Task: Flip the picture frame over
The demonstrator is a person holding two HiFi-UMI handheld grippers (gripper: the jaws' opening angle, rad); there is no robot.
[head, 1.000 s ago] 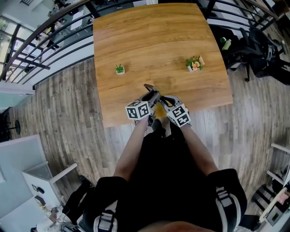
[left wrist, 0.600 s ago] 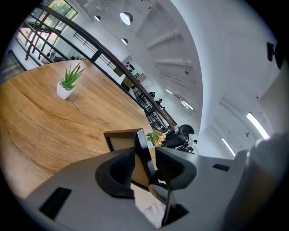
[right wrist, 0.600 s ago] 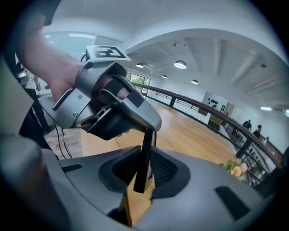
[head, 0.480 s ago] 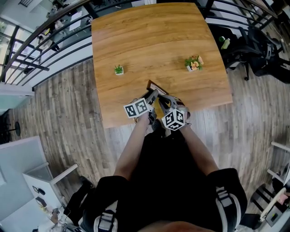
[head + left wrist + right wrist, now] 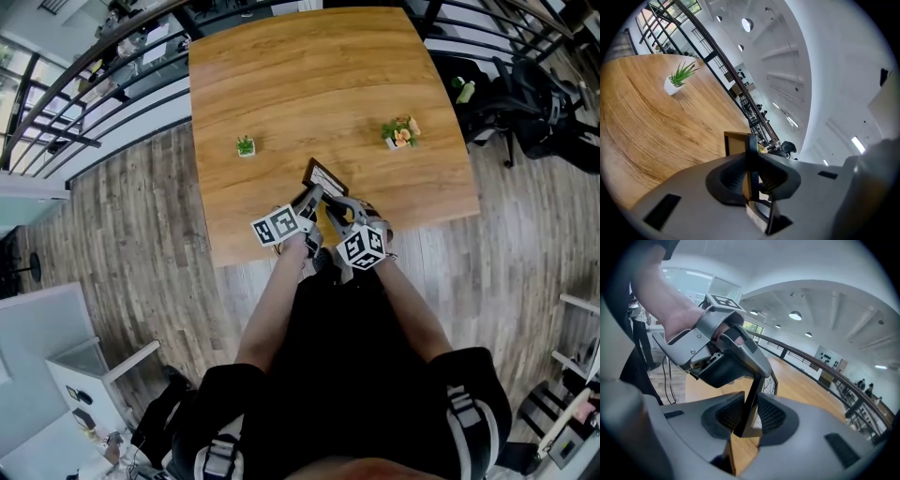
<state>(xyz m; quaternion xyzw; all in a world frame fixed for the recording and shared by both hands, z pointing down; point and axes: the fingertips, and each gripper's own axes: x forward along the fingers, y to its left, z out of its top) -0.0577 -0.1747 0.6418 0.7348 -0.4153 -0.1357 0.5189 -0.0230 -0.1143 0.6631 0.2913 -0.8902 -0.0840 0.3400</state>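
Observation:
The picture frame [image 5: 325,176], dark-edged with a brown back, is lifted off the wooden table [image 5: 309,75] near its front edge, tilted on edge. My left gripper [image 5: 308,201] grips its near left part; its jaws have just been closing and the pads press the frame's edge [image 5: 736,144]. My right gripper [image 5: 334,205] holds the near right part. Its jaws have just been opening a little, with the dark frame edge [image 5: 749,404] still wedged slantwise between the pads. In the right gripper view the left gripper [image 5: 725,357] sits right above the frame.
A small green plant in a white pot [image 5: 246,145] [image 5: 677,79] stands left of the middle. A pot with orange flowers [image 5: 402,132] stands to the right. Railings [image 5: 94,84] run behind the table, and a black chair [image 5: 539,103] is at the right.
The frame has swung up from lying low between the grippers to standing tilted farther from me. Both marker cubes have rolled, the right one most.

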